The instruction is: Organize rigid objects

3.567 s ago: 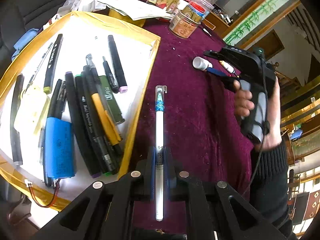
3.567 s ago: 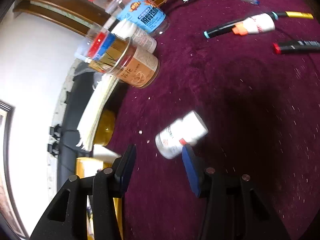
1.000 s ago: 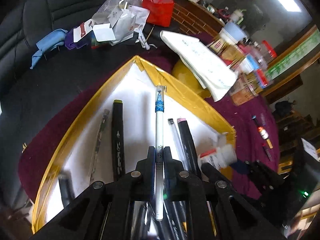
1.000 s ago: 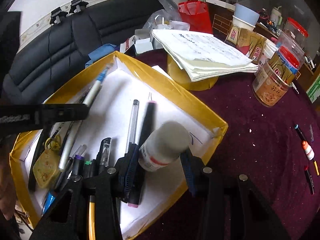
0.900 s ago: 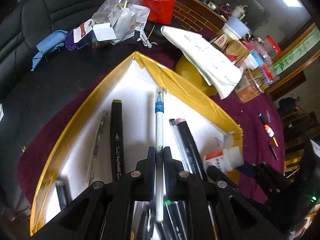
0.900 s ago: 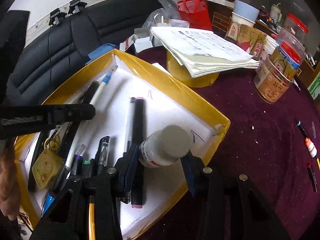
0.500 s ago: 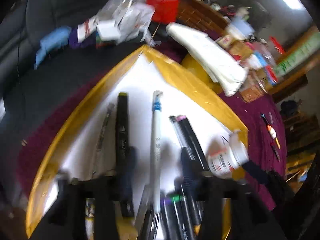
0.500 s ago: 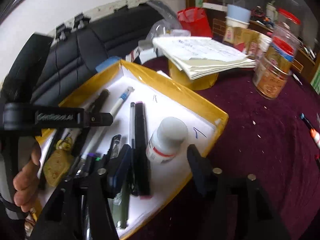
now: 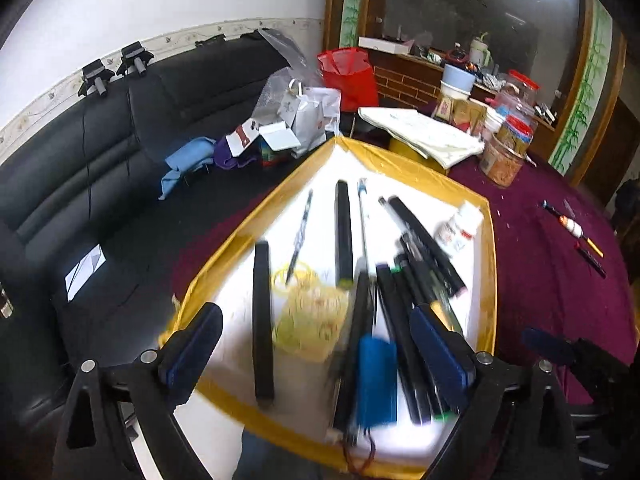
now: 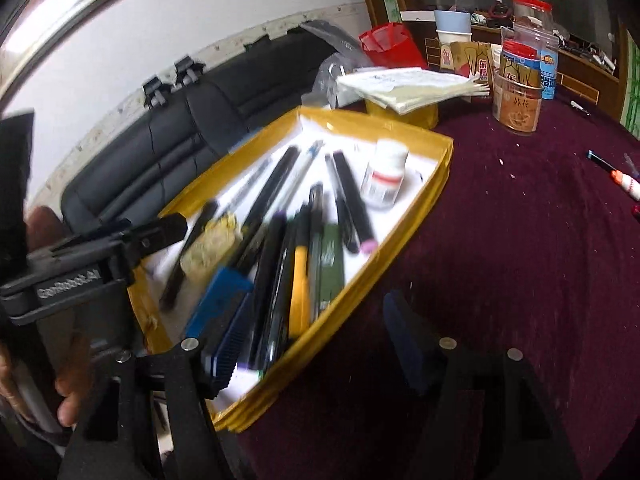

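A yellow-rimmed white tray (image 9: 489, 264) (image 10: 436, 168) holds several pens and markers. The white pen with a blue cap (image 9: 363, 216) (image 10: 308, 160) lies in it among them. The small white bottle (image 9: 458, 226) (image 10: 384, 178) rests in the tray's far right corner. My left gripper (image 9: 316, 348) is open and empty above the tray's near end. My right gripper (image 10: 316, 328) is open and empty over the tray's near right edge. The left gripper's body also shows in the right wrist view (image 10: 100, 256).
On the purple tablecloth (image 10: 540, 260) to the right lie loose markers and a glue tube (image 9: 572, 228) (image 10: 628, 184). Jars (image 10: 518, 104), a paper stack on a yellow tin (image 10: 408, 88) and a red bag (image 9: 348, 76) stand behind the tray. A black sofa (image 9: 100, 168) is at the left.
Both grippers have opened and pulled back and up. The white pen and the white bottle were let go and now lie in the tray.
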Available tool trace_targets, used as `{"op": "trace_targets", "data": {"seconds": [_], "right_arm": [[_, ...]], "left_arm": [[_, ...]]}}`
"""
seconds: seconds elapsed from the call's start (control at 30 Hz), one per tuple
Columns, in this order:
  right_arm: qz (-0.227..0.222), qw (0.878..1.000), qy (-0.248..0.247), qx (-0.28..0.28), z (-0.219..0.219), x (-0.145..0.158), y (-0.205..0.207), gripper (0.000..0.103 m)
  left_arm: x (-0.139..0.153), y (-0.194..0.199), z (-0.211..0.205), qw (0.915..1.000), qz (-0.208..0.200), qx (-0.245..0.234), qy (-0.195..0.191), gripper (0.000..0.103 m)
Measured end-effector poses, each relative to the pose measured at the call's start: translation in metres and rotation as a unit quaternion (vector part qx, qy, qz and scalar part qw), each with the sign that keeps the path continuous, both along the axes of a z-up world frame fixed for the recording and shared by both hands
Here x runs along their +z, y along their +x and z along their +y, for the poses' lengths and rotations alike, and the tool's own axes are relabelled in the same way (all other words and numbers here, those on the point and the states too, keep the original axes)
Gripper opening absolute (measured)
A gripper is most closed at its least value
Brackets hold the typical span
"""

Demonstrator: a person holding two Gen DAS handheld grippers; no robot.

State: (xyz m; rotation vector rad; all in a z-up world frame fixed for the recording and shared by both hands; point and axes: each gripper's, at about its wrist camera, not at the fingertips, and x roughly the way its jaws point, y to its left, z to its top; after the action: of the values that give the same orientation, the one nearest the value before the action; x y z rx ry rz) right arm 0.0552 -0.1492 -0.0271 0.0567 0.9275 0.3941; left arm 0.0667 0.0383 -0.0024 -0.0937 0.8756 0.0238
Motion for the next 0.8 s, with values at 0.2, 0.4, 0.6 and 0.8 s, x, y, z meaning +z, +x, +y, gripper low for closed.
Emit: {"op": "trace_targets", "data": {"seconds": [0.2,0.4,0.6,0.8], "right_arm": [[-0.004,1.000,-0.030,0.002,0.011,-0.002,-0.015,0.067],[-0.006,0.999,-0.039,-0.003,0.013,0.001,-0.016,0.067],[-0.003,0.999,-0.043,-0.002,0.016,0.001,-0.015,0.067],[0.000,0.999,-0.050,-0.003,0.020,-0.002,-0.014,0.067]], "left_arm": [[0.003,-0.013,0.000,0.9999,-0.004,0.000,0.011,0.097],[0.005,-0.021,0.000,0.9997,-0.012,-0.001,0.023,0.097],[0.005,-0.022,-0.001,0.9994,-0.012,-0.004,0.032,0.097],[0.001,-0.020,0.001,0.9991,-0.008,-0.001,0.041,0.097]]}}
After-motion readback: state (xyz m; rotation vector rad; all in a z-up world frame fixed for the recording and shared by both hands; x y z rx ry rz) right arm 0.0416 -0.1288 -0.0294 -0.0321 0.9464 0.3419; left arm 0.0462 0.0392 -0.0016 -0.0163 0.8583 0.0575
